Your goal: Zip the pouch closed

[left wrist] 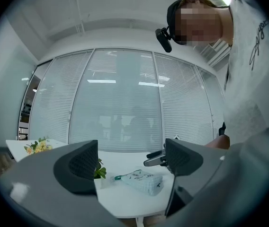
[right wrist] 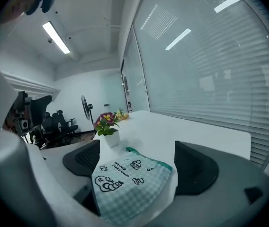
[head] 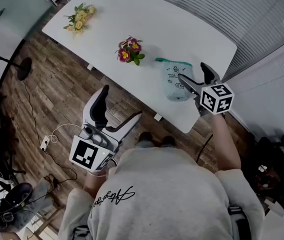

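Note:
A pale green checked pouch (head: 174, 81) with a teal zip edge lies flat near the white table's front edge (head: 147, 109). My right gripper (head: 192, 70) hovers over the pouch's right side, jaws open. In the right gripper view the pouch (right wrist: 127, 181) lies below and between the spread jaws of this gripper (right wrist: 137, 157); I cannot tell whether they touch it. My left gripper (head: 122, 101) is held off the table, in front of its edge, open and empty. From the left gripper (left wrist: 132, 155) the pouch (left wrist: 141, 181) shows farther off.
A small pot of pink and purple flowers (head: 129, 50) stands just left of the pouch. A yellow bouquet (head: 80, 18) sits at the table's far left end. Blinds on a glass wall run behind the table. Cables and chairs are on the wood floor at left.

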`<act>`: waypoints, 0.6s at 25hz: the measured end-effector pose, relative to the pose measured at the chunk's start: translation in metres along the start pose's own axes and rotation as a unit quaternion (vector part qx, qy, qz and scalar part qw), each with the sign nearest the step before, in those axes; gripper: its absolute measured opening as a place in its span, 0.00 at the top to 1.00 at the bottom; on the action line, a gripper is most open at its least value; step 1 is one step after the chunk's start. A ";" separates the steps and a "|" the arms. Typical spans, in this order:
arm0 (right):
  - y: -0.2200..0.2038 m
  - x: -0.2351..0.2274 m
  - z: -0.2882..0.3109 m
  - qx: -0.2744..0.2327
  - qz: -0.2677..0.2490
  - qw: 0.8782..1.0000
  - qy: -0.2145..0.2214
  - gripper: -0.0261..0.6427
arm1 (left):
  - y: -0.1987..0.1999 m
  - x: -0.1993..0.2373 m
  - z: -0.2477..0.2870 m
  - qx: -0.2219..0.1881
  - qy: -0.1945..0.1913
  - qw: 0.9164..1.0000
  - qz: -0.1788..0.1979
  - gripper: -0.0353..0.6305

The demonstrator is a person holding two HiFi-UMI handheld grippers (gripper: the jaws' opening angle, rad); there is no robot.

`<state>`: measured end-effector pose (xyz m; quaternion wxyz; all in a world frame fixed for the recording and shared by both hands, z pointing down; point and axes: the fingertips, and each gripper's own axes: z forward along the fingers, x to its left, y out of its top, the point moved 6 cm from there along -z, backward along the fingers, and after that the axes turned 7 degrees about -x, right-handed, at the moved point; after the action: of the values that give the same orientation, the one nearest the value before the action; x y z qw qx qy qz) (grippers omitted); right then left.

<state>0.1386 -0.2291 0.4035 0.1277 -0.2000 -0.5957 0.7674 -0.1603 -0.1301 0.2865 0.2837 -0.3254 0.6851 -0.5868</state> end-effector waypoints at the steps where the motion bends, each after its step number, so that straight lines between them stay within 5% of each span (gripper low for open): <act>1: -0.003 -0.001 0.005 0.008 -0.002 1.000 0.000 0.25 | 0.000 0.001 -0.001 0.000 0.001 1.000 0.001 0.30; 15: -0.042 -0.021 0.053 0.121 -0.018 0.993 0.005 0.25 | -0.001 0.007 -0.017 0.008 0.018 1.000 0.002 0.30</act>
<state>0.1309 -0.2734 0.4588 0.1674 -0.1761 -0.5016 0.8302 -0.1781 -0.1250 0.2902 0.2749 -0.3112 0.6856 -0.5980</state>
